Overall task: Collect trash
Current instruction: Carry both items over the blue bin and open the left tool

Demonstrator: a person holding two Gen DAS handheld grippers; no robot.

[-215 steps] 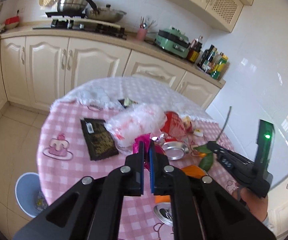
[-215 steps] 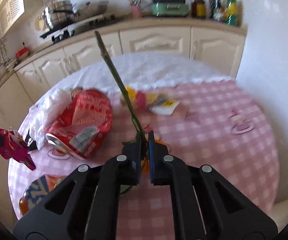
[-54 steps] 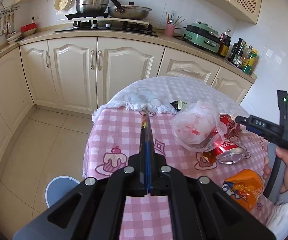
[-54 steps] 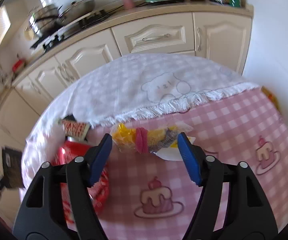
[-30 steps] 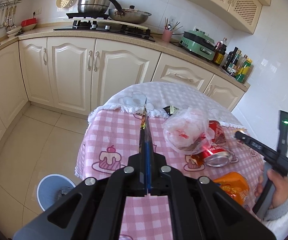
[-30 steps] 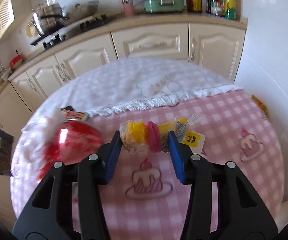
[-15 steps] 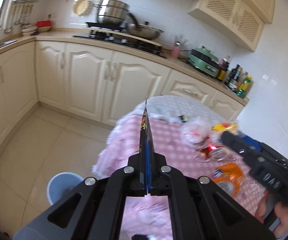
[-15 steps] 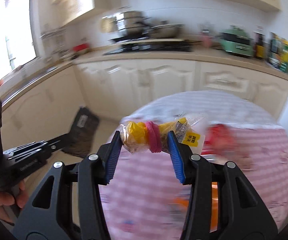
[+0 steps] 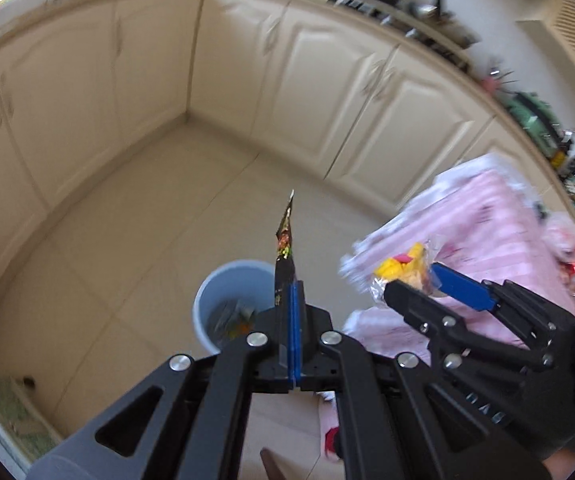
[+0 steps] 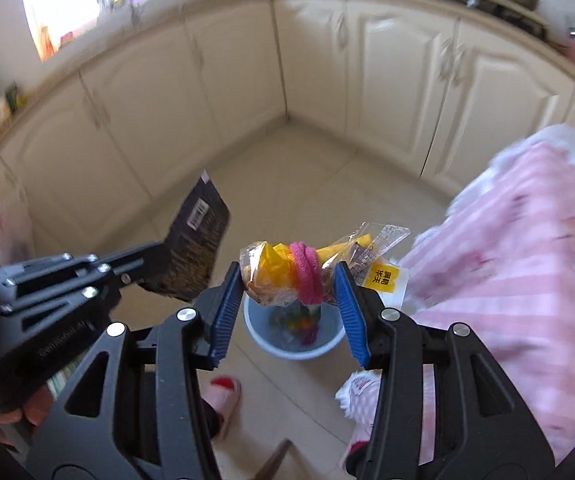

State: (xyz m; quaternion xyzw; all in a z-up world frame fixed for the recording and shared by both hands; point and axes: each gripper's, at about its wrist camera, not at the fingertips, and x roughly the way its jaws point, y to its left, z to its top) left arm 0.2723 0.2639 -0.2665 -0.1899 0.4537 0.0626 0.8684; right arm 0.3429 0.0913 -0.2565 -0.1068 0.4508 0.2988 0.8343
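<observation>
My left gripper [image 9: 292, 312] is shut on a flat black snack wrapper [image 9: 284, 248], seen edge-on in the left wrist view and as a dark packet [image 10: 197, 244] in the right wrist view. My right gripper [image 10: 289, 280] is shut on a clear plastic bag [image 10: 287, 268] holding yellow scraps and a pink band; the bag also shows in the left wrist view [image 9: 403, 270]. Both hang above a light blue trash bin [image 10: 299, 340] on the floor, which also shows in the left wrist view [image 9: 231, 300] with some trash inside.
The round table with a pink checked cloth [image 10: 527, 248] stands to the right. Cream kitchen cabinets [image 9: 327, 92] line the far walls. Tiled floor [image 9: 127, 240] lies around the bin. A foot in a red slipper [image 10: 223, 396] is near the bin.
Both grippers have swung left and down away from the table with their loads, and now point at the floor with the bin directly below them.
</observation>
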